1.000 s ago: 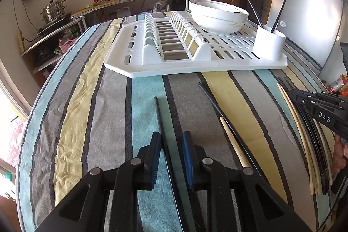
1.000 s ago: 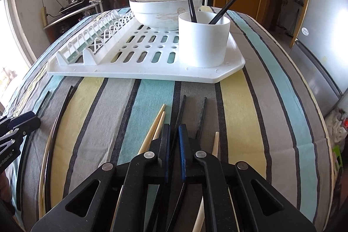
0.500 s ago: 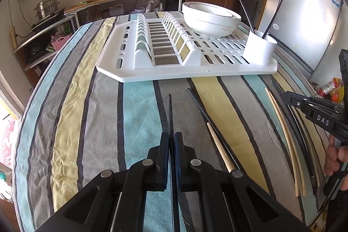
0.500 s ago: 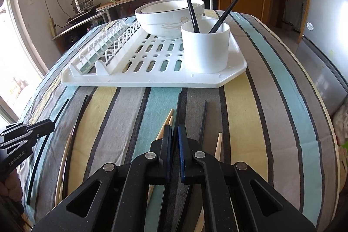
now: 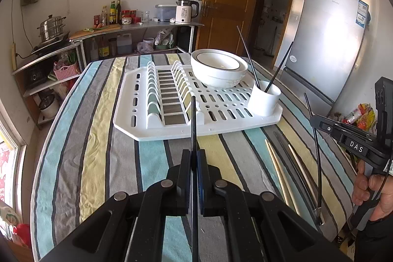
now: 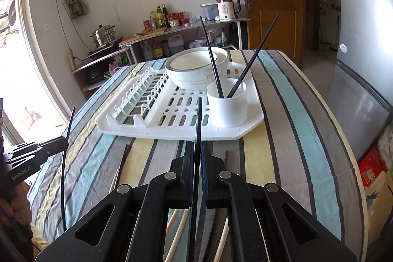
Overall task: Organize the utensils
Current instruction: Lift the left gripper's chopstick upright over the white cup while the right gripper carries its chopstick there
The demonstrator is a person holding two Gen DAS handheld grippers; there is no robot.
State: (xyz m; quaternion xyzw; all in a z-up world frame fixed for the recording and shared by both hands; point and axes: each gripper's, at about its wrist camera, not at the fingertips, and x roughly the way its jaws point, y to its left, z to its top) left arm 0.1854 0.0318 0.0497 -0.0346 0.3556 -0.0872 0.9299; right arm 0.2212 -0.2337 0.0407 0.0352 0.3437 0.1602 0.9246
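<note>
My left gripper is shut on a black chopstick and holds it lifted above the striped table, pointing at the white dish rack. My right gripper is shut on another black chopstick, also lifted. A white cup on the rack's near right corner holds two black chopsticks; the cup also shows in the left wrist view. Several wooden and black chopsticks lie on the cloth at the right. The right gripper appears in the left wrist view and the left gripper in the right wrist view.
Stacked white bowls sit at the back of the rack. A fridge stands at the right, a counter with a kettle and pots behind the table. The striped cloth lies left of the rack.
Both grippers rose from the table, each carrying a black chopstick. The left one shut on its chopstick between the oldest frame and half a second ago.
</note>
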